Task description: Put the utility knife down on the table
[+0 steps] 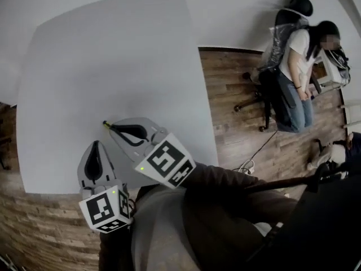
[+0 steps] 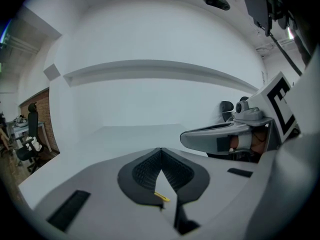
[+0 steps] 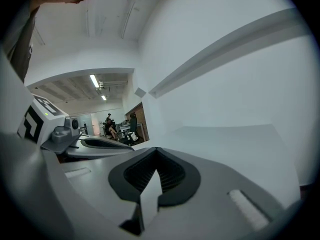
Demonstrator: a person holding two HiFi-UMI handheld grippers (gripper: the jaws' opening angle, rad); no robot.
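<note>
Table [image 1: 113, 55]: white and wide, filling most of the head view; both gripper views see only its pale surface ahead.
Floor [image 1: 237, 83]: wood planks to the table's right, seen from the head view.
Person [image 1: 296, 86]: white top and jeans, well apart from the table, beside a black office chair [image 1: 293, 13].
Right gripper [image 1: 108, 125]: low over the table's near part; in its own view the jaws are closed tip to tip with nothing between them.
Left gripper [image 1: 96, 144]: just beside the right one, nearer the table edge, jaws closed at the tips.
Utility knife: no view shows it plainly.
Yellow sliver [image 2: 161, 197]: thin, in the gap behind the left jaws' tips, seen only in the left gripper view; whether it is the knife I cannot tell.
</note>
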